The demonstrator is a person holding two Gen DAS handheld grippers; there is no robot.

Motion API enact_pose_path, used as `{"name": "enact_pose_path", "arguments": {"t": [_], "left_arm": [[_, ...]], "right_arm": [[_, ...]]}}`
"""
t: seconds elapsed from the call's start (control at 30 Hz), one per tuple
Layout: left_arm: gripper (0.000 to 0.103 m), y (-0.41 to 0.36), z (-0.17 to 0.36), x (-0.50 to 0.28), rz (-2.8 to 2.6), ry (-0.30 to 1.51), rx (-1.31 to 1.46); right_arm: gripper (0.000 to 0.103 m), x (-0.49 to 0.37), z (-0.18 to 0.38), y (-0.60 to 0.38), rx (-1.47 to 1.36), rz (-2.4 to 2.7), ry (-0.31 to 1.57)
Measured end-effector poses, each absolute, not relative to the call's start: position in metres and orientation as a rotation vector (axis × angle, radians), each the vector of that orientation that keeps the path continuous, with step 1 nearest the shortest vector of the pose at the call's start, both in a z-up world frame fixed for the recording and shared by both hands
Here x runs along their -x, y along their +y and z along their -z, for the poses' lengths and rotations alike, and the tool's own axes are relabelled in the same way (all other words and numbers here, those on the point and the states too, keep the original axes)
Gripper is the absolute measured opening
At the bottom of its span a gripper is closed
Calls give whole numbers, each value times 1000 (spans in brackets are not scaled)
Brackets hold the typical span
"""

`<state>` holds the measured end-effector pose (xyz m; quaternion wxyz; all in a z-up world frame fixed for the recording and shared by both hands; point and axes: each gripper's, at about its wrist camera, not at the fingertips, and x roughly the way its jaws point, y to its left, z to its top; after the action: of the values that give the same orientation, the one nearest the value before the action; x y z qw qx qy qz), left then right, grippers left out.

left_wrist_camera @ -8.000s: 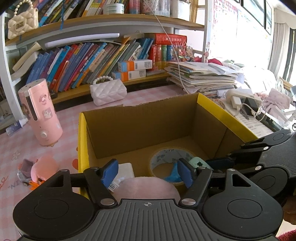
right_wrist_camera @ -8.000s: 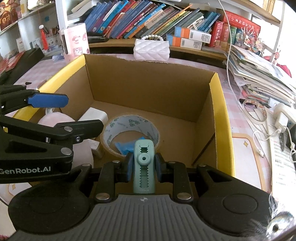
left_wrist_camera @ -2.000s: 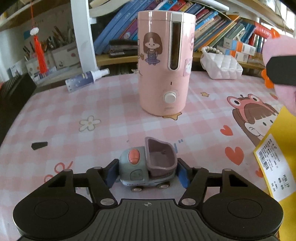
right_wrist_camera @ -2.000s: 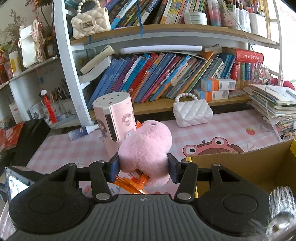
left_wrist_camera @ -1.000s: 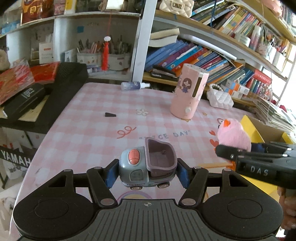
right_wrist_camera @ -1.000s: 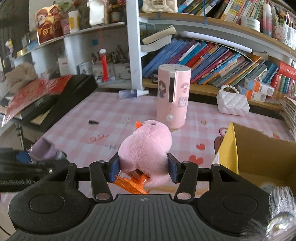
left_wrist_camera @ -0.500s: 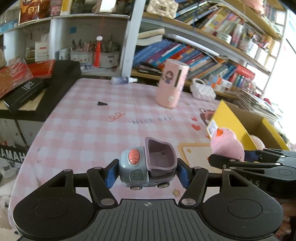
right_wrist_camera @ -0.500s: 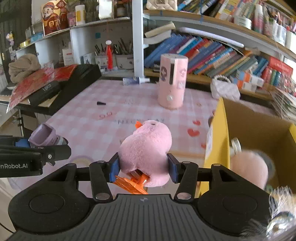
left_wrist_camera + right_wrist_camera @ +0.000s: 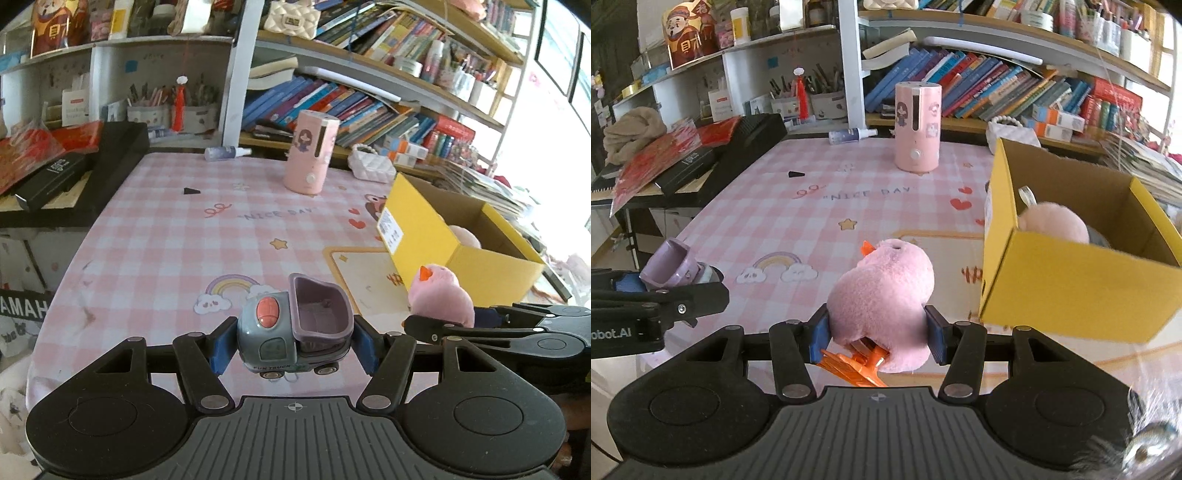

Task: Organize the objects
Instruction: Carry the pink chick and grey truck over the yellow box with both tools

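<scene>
My left gripper [image 9: 293, 341] is shut on a grey toy truck [image 9: 291, 332] with a purple tipper and holds it above the pink checked table [image 9: 166, 236]. My right gripper [image 9: 879, 334] is shut on a pink plush bird [image 9: 882, 291] with orange feet, also held above the table. The bird also shows in the left wrist view [image 9: 439, 299], to the right of the truck. The truck also shows in the right wrist view [image 9: 677, 267], at the left. The yellow cardboard box [image 9: 1067, 273] stands to the right, with a pink plush ball [image 9: 1052, 223] inside.
A pink cylinder device [image 9: 918, 127] stands at the back of the table, a spray bottle [image 9: 851, 134] and a white quilted purse [image 9: 371, 166] near it. Black cases and red items [image 9: 690, 158] lie at the left. Bookshelves line the back.
Both grippers have drawn back from the table with their toys held; the table and box look farther off. The box now sits to the right of both grippers.
</scene>
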<state>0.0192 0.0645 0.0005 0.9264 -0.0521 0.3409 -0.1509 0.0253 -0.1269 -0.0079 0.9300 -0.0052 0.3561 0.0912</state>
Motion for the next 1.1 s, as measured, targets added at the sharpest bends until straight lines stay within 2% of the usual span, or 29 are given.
{"name": "enact_pose_path", "arguments": {"t": [0.57, 1.1], "left_arm": [[64, 37, 1, 17, 461, 706, 57], [64, -38, 0, 13, 671, 704, -29]], "right_arm": [[49, 44, 11, -153, -60, -38, 740], [49, 80, 9, -217, -134, 171, 733]]}}
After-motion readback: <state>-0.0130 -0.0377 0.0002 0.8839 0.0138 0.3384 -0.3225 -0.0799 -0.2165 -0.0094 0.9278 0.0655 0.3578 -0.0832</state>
